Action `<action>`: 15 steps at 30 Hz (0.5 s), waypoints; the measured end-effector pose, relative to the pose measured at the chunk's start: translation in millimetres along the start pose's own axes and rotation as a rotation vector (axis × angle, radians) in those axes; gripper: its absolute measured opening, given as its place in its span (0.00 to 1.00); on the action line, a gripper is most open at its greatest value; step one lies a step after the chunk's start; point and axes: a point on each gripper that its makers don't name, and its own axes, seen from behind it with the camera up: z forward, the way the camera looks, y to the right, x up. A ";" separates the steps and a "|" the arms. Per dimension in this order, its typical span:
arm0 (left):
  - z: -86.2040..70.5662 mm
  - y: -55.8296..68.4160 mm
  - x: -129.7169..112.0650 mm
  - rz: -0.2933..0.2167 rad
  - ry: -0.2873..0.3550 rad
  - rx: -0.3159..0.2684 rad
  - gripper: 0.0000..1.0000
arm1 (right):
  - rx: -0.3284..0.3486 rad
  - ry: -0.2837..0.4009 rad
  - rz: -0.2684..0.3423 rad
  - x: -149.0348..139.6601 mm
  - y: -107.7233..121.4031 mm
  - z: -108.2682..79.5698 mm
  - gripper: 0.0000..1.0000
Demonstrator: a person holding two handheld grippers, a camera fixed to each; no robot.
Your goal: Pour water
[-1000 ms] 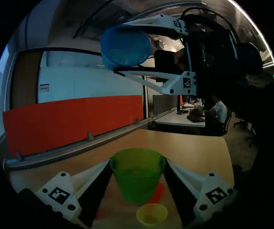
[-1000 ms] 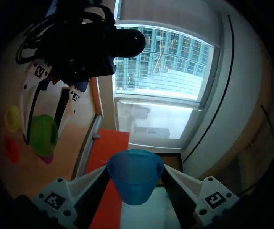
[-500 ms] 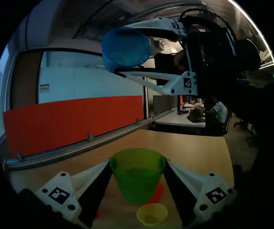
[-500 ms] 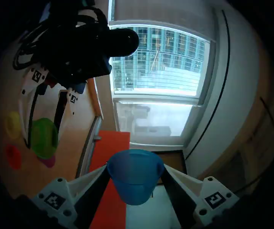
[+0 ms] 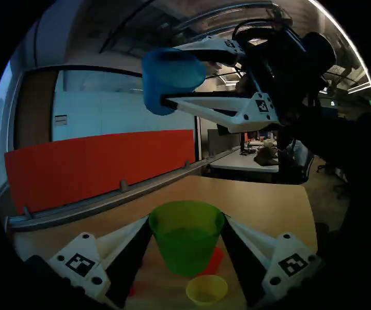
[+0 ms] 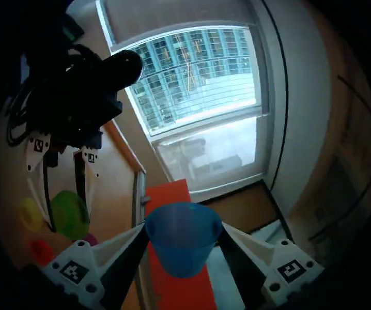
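the pour looks mostly done. the left gripper (image 5: 185, 221) has both fingers clamped on the green cup (image 5: 186, 237), which stands upright between them over the table (image 5: 268, 206). its lower half looks darker, probably water already in it, though the dim light makes that hard to confirm. the right gripper (image 6: 183, 227) is closed on the blue cup (image 6: 183, 245), held right between its fingertips. from the left gripper's side, that blue cup (image 5: 170, 77) hangs high above the green one and a little left of it. a yellow cup (image 5: 206, 290) and a red cup (image 5: 214, 258) sit just beneath the left gripper's fingers. what's left, i judge, is righting the blue cup and setting it down.

compared with a second ago, the blue cup's mouth no longer faces down toward the green cup; it has rolled sideways and upward, and the right gripper's view has swung accordingly.
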 end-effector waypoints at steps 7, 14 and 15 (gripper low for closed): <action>0.8 -0.3 0.1 0.007 0.000 0.003 0.87 | 0.019 0.011 0.160 3.0 -6.7 -5.7 0.91; -0.4 -1.2 2.9 0.012 0.000 0.009 0.87 | 0.030 0.041 0.351 12.9 -11.5 -11.7 0.91; -0.5 -1.2 3.4 0.012 0.001 0.010 0.87 | 0.034 0.045 0.381 14.8 -12.3 -12.3 0.91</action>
